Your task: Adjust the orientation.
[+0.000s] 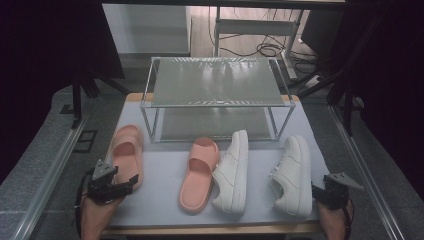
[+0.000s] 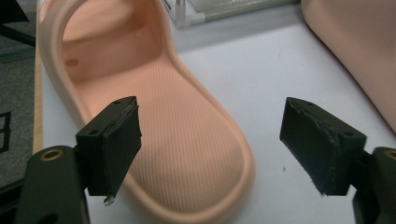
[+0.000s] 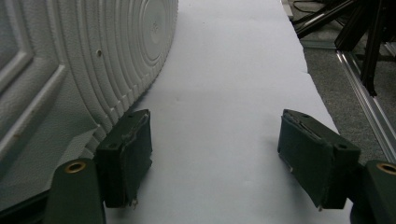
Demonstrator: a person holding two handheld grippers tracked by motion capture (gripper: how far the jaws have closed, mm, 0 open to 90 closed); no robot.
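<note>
Four shoes lie in a row on the white-covered bench [image 1: 165, 200], in front of a two-tier metal-frame shoe rack with mesh shelves [image 1: 216, 82] that stands at the far side. From left to right they are a peach-pink moulded foam slide sandal [image 1: 128, 150], its matching second pink slide [image 1: 201, 172], a white leather low-top sneaker [image 1: 233, 172] whose side touches that second slide, and another white sneaker [image 1: 294, 175] set apart near the right edge.

The left claw [image 1: 131, 182], held in the person's left hand [image 1: 97, 215], sits at the heel end of the leftmost slide. In the left gripper view its jaws stand wide apart and grip nothing: the left jaw hangs over the ribbed footbed of the slide [image 2: 187, 154], the right jaw over bare white bench [image 2: 275, 65], with the slide's heel rim running between them. The edge of the second slide [image 2: 355, 51] shows at the upper right of that view.

The right claw [image 1: 320, 192], in the person's right hand [image 1: 334, 220], rests at the near right corner of the bench, just beside the heel of the right-hand sneaker. In the right gripper view its jaws are also spread wide and empty. The left jaw lies close against the sneaker's white ringed rubber sole [image 3: 116, 51], though whether it touches cannot be told; the right jaw is over open bench surface [image 3: 233, 70].
</note>
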